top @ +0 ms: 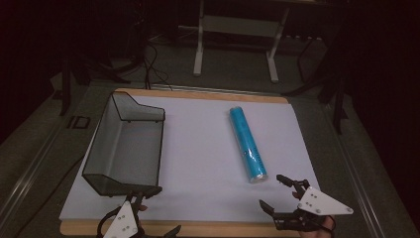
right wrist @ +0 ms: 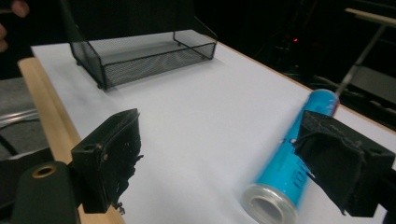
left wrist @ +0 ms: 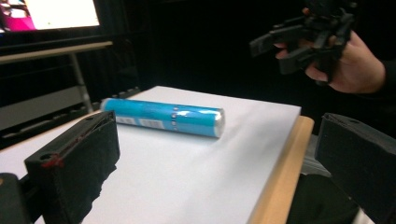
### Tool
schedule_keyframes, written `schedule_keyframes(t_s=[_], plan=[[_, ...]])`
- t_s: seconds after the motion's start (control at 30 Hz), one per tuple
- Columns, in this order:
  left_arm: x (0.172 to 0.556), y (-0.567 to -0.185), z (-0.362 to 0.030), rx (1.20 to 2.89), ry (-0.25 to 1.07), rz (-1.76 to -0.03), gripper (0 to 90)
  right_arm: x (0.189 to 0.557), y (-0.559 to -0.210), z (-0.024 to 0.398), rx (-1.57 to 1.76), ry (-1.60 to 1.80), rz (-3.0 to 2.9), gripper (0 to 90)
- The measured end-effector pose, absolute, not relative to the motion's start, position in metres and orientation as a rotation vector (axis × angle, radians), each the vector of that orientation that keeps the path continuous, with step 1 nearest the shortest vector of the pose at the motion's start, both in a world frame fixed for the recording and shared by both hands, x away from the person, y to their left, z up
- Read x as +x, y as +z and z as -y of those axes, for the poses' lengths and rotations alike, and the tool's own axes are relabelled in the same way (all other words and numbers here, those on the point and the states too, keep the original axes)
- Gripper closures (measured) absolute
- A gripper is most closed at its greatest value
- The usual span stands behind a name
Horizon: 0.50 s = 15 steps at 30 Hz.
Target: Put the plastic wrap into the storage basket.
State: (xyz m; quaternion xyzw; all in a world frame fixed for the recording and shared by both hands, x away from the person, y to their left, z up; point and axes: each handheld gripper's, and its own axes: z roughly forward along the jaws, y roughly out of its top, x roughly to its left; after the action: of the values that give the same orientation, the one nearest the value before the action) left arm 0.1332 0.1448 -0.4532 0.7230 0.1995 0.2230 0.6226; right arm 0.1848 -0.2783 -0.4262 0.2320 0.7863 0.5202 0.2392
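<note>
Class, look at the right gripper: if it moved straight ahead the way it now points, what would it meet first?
Probably the blue cylindrical tube lying on the white sheet: the right gripper has open jaws aimed just beside its near end, though depth is unclear.

Room dim, walls lost in dark. Grey floor [top: 233, 74], black cables [top: 153, 64] trailing across it. White-legged stand [top: 237, 44] behind table. Lit screen [left wrist: 51, 14] glowing at one side.

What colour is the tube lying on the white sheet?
Bright blue tube with a silver end cap; clearest in the left gripper view.
</note>
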Motion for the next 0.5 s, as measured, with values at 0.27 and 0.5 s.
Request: schedule_keyframes(t_s=[0.27,0.5], plan=[[0.135,-0.46,-0.139,1.66,0.503,-0.438,0.8,0.193,-0.416,0.272,0.648,1.429,-2.181,16.9],[0.136,-0.46,-0.14,1.657,0.54,-0.468,0.8,0.204,-0.403,0.264,0.607,1.413,-2.153,16.7]])
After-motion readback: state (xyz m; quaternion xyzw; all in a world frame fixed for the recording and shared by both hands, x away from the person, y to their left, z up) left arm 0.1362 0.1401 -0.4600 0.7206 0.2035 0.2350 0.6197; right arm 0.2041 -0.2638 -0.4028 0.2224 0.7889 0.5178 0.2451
